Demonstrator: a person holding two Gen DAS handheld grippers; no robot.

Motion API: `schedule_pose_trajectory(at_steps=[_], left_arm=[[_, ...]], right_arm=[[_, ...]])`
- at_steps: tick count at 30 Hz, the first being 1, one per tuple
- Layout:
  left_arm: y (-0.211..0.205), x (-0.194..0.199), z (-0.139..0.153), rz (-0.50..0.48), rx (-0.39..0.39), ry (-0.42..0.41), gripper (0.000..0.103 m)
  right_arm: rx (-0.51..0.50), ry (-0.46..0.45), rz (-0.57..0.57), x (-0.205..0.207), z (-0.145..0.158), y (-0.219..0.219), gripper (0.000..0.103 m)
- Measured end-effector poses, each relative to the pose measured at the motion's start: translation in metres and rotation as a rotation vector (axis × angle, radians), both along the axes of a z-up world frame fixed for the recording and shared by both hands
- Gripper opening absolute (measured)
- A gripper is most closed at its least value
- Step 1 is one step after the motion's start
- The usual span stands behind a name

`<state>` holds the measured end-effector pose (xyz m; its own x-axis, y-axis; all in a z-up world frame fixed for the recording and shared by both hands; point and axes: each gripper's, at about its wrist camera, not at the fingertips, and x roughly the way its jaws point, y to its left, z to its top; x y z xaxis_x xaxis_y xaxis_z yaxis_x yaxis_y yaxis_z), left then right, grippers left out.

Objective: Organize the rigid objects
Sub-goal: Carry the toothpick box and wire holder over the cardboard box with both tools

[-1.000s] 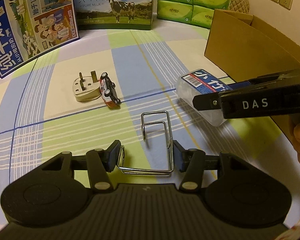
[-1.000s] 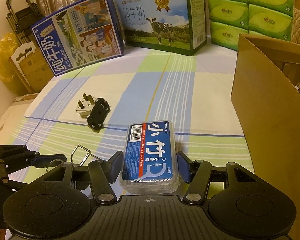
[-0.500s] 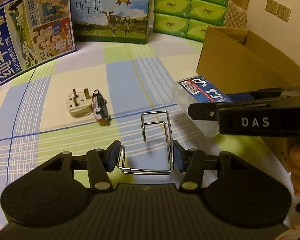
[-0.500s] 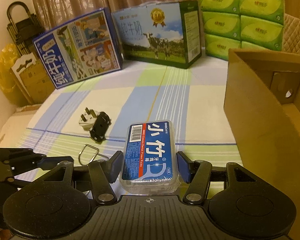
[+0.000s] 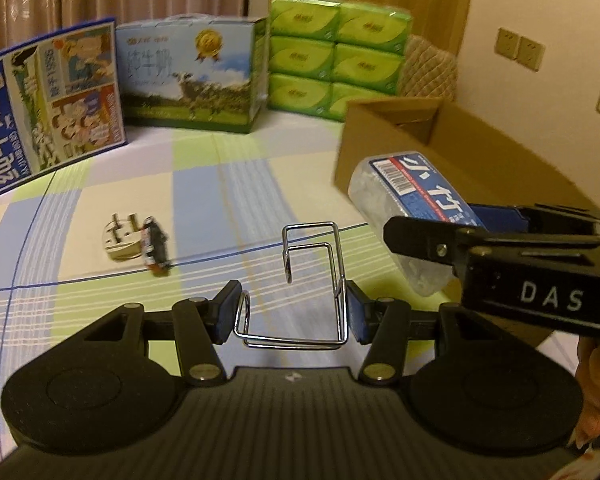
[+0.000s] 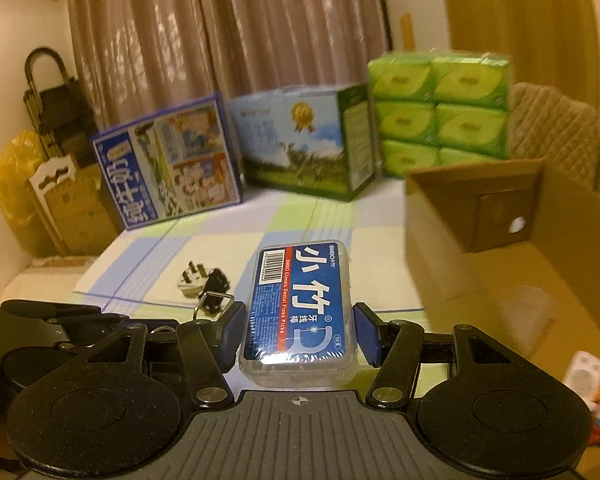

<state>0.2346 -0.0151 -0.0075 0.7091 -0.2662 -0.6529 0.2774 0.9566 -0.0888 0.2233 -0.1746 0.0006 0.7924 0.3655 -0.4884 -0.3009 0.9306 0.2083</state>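
Bed surface [image 5: 228,184]: a soft, flat cloth checked in pale blue, green and cream with thin white and dark stripes; it lies below and ahead of both tools.
Cardboard box [image 6: 540,240]: open-topped, plain brown, stiff walls; it sits just ahead and to the right of the right gripper, and small things show on its floor, too blurred to name.
Milk cartons [image 5: 188,76]: two printed cardboard cases standing well ahead of both tools at the far edge.
Tissue packs [image 5: 336,56]: a stack of green plastic-wrapped bricks, far ahead, beside the cartons.
Right gripper [image 6: 298,334]: its blue pads clamp the long sides of the floss-pick box [image 6: 298,304], which sits between the fingers, off the cloth.
Floss-pick box: a clear, rounded, rigid plastic case with a glossy blue label and a barcode.
Left gripper [image 5: 294,312]: clenched on the wire rack [image 5: 312,280], pads pressing its two sides, carried above the cloth.
Wire rack: thin bent chrome wire, shiny, boxy loops reaching forward from the fingers.
Plug [image 5: 120,240]: cream plastic, round-bodied, metal pins up, lying ahead and left of the left gripper.
Toy car [image 5: 154,248]: small and dark, touching the plug's right side.
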Motion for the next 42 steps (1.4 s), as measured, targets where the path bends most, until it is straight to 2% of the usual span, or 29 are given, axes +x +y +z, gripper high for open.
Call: schedule_pose_trajectory(at_steps=[10, 15, 18, 21, 28, 34, 42], left_arm=[[-0.043, -0.04, 0.022, -0.055, -0.009, -0.057, 0.049], [-0.07, -0.045, 0.039, -0.113, -0.026, -0.076, 0.049], [-0.09, -0.042, 0.052, -0.157, -0.029, -0.097, 0.049], [-0.111, -0.034, 0.065, -0.198, -0.021, -0.119, 0.049], [-0.148, 0.006, 0.081, -0.25, 0.025, -0.123, 0.049], [-0.177, 0.044, 0.073, -0.282, 0.086, -0.091, 0.049], [-0.205, 0.065, 0.05, -0.337, 0.131, -0.039, 0.049]], right_arm=[[-0.01, -0.086, -0.101, -0.05, 0.038, -0.067, 0.055], [-0.037, -0.09, -0.17, -0.067, 0.048, -0.114, 0.055], [-0.029, -0.063, -0.214, -0.068, 0.05, -0.144, 0.055], [0.017, -0.02, -0.233, -0.062, 0.053, -0.174, 0.055], [-0.008, 0.014, -0.262, -0.043, 0.055, -0.212, 0.055], [-0.006, 0.077, -0.249, -0.019, 0.039, -0.227, 0.055], [0.015, 0.116, -0.255, -0.002, 0.022, -0.238, 0.055]])
